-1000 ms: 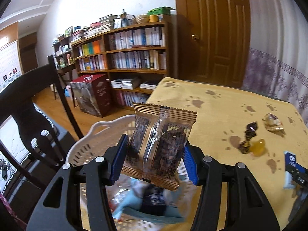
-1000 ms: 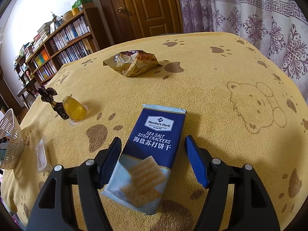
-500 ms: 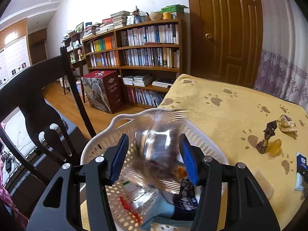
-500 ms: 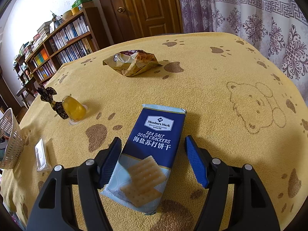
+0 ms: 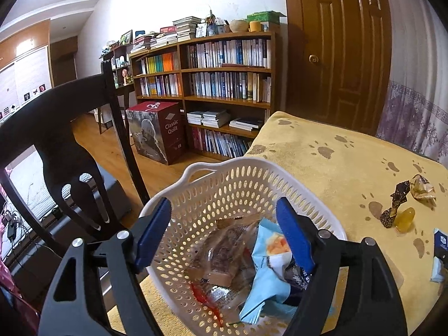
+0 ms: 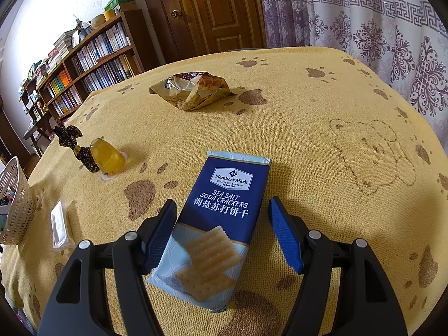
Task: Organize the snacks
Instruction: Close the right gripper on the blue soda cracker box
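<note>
Snacks fill the basket (image 5: 243, 184) under the open, empty left tongs (image 5: 224, 232), while the open right tongs (image 6: 224, 232) straddle the crackers (image 6: 215, 224), seemingly next to grip.

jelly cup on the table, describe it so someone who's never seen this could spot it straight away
On the yellow paw-print tablecloth, look left of the blue cracker packet lying between the open right tongs. The jelly cup stands there, touching a dark patterned twisted candy. It is the only clear, amber, dome-shaped item; its neighbours are flat or crumpled wrappers.
</note>
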Demonstrator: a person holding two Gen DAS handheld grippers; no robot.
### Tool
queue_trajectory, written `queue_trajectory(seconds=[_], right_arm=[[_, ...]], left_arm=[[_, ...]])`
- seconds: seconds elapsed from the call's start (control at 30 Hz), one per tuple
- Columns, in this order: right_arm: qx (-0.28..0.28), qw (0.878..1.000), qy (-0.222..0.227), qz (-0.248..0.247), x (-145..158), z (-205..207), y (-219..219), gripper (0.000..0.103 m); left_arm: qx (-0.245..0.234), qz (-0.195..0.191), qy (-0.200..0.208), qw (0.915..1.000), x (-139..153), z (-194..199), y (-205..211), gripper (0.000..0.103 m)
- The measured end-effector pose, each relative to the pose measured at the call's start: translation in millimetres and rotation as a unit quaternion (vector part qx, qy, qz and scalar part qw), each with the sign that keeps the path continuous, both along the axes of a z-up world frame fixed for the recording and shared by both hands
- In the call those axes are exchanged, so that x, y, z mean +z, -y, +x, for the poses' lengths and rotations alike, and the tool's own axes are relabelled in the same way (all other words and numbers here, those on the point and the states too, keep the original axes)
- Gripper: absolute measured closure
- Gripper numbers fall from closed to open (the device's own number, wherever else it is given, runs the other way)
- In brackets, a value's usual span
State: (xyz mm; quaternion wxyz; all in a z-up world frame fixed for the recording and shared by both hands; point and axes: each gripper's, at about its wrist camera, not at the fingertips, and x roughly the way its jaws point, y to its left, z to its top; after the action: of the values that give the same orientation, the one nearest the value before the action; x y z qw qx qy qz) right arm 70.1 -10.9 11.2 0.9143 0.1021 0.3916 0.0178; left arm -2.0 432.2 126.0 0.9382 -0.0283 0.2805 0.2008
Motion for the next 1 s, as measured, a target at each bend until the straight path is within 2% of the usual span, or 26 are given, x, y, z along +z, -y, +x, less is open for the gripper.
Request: queue_trajectory(seconds=[0.3,0.57,0.8,0.9,1.0], right_arm=[[-0.006,1.000,-0.004,-0.023,1,-2,-1,0.048],[-0.007,1.000,0.001,-0.007,7,-11,-2,0.054],[-0.007,1.000,-0.013,-0.022,7,-7,-10,0.053],[-0.012,0.999,-0.013,-0.031,8,-6,-12,0.044],[-0.009,0.999,-0.015,-0.044,8,-5,-19,0.041]], left_arm=[[-0.004,-0.007,0.018,0.9998,9,-15,-8,0.024],[0.002,-0.022,0.028,0.9994,14,-20,-21,0.024],[-0.002,-0.026,0.029,0.9992,15,-20,-21,0.024],[-0.004,-0.027,0.033,0.9991,17,-23,-21,0.024],[-0.005,-0.027,0.035,0.9990,18,-23,-20,0.024]])
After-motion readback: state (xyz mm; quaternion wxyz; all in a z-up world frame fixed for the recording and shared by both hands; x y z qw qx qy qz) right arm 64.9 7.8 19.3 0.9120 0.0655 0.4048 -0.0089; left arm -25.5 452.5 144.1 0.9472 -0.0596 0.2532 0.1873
